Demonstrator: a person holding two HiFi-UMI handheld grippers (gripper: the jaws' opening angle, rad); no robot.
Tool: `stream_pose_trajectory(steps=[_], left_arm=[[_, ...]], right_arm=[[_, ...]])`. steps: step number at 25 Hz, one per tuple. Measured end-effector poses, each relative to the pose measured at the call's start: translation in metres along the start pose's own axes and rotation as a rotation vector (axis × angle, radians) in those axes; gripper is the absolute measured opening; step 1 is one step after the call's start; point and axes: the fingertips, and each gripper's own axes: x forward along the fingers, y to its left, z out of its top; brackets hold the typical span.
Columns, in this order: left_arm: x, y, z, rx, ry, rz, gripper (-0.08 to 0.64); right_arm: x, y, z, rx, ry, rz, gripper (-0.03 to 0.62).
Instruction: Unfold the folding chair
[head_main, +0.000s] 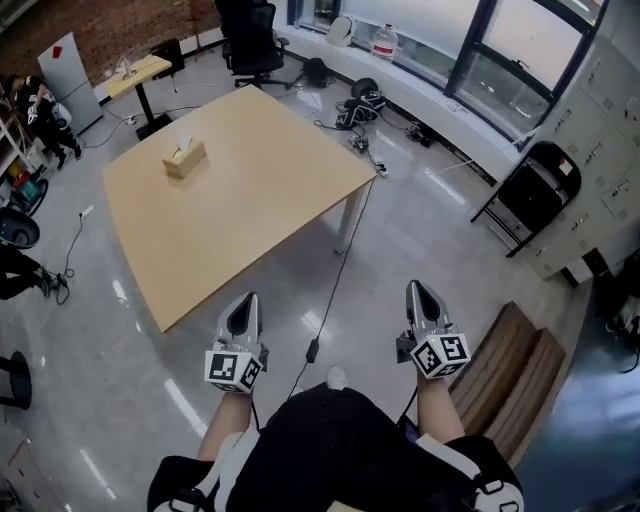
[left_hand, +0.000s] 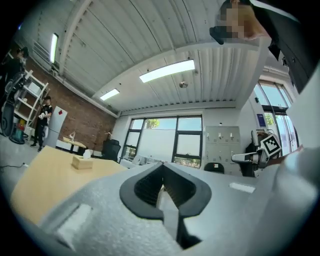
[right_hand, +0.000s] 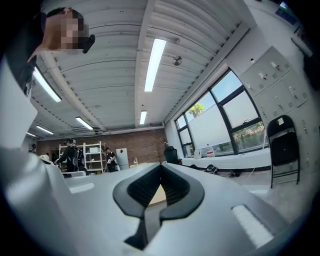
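Left hand-held gripper (head_main: 244, 300) and right hand-held gripper (head_main: 416, 289) are both clenched on nothing. The folding chair (head_main: 536, 190) stands folded against lockers (head_main: 603, 140) at two o'clock, well apart from them; the worktop (head_main: 250, 200) lies at eleven o'clock.

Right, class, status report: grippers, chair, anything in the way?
Left gripper and right gripper shut, empty. Folding chair folded against lockers, untouched. Wooden bench near the route.

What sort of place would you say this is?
Probably an office or lab workroom: a large wooden table, a black office chair by tall windows, and grey lockers behind a folding chair.
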Motion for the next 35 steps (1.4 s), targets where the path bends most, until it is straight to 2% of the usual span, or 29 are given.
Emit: stream_pose_trajectory(steps=[5,13,22,35], left_arm=[[0.036,-0.033,-0.019,-0.014,0.035,-0.132,0.002],[0.099,-0.107,-0.033,-0.014,0.060,-0.316,0.002],[0.167,-0.190,-0.054,-0.037,0.074,-0.433,0.002],[0.236,-0.353,-0.096,-0.081,0.117,-0.644,0.002]], right_arm=[[-0.038,-0.035,0.002,0.014,-0.021,-0.127,0.005],[-0.081,-0.106,0.014,0.018,-0.068,-0.275,0.005],[-0.110,-0.187,0.034,0.002,-0.109,-0.364,0.005],[-0.227,-0.293,0.052,0.010,-0.143,-0.575,0.005]])
